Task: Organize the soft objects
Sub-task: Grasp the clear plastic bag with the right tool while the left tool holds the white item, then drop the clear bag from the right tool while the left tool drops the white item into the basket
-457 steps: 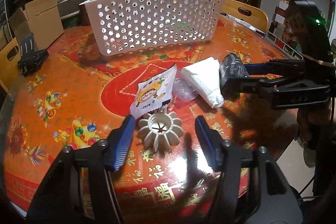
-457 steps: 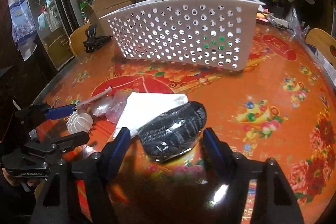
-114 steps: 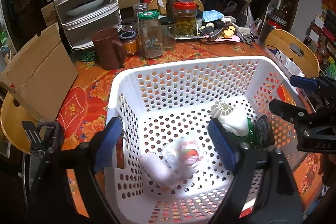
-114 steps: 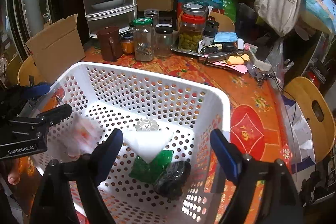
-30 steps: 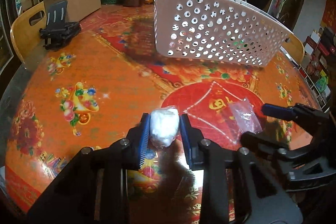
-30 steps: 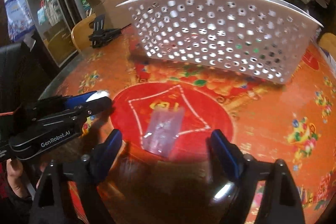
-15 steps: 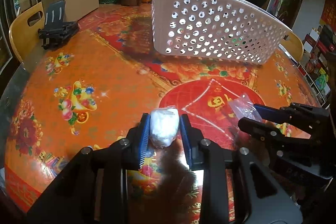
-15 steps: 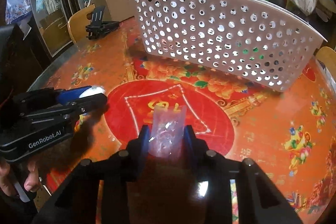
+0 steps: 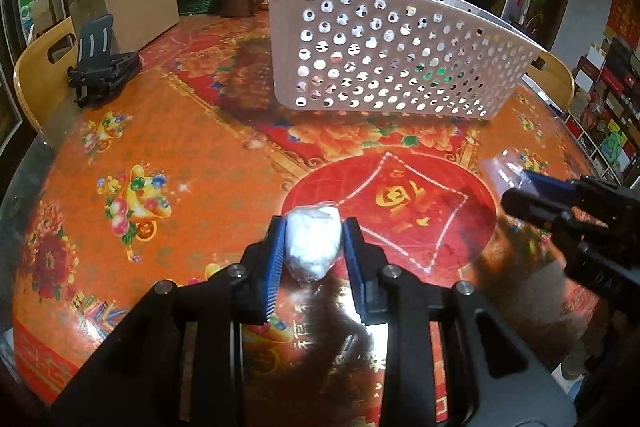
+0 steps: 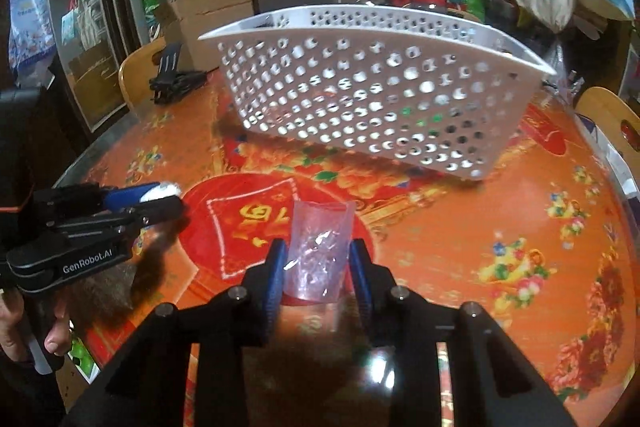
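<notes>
Left wrist view: my left gripper pinches a white plastic-wrapped soft bundle between its blue pads, above the orange patterned tablecloth.
Beyond it: the white perforated plastic basket stands well apart.
Right wrist view: my right gripper is clamped on a clear pinkish crinkled plastic bag, whose top sticks up past the fingertips.
Left side: I see the left gripper's bundle near the table edge.

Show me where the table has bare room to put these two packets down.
Bare tablecloth lies between the black stand, the white basket and the left gripper. The red medallion is free too. Behind the basket it is crowded.
</notes>
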Available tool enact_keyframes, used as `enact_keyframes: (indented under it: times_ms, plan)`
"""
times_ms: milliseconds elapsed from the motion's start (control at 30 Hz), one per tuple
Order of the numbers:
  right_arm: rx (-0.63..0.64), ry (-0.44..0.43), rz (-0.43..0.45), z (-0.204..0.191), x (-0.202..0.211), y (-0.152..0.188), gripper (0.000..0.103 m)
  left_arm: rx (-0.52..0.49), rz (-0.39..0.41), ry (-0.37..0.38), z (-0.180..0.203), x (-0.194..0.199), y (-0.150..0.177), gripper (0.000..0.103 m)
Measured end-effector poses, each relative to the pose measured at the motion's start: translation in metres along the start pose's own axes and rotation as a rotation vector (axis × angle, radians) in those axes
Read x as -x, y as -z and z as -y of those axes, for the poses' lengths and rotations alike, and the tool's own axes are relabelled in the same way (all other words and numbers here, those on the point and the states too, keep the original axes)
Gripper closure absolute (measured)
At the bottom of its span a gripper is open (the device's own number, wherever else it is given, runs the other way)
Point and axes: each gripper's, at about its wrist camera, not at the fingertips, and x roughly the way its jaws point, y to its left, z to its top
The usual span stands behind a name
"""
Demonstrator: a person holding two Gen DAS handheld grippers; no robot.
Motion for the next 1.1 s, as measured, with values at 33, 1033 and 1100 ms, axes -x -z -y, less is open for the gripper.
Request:
enact_keyframes:
  times_ms: [33, 1033, 1100]
  plan:
    - [-0.004, 0.002, 0.004, 0.002, 0.002, -0.001, 0.072, -0.004, 0.003, -0.001, 0.002, 0.001, -0.001, 0.076]
    - [-0.004, 0.031, 0.142, 0.069, 0.08, -0.132, 0.072, -0.035, 0.178, 0.056, 0.014, 0.082, -0.159, 0.076]
    - [-0.01, 0.038, 0.137, 0.074, 0.073, -0.146, 0.072, -0.026, 0.169, 0.064, 0.015, 0.077, -0.177, 0.076]
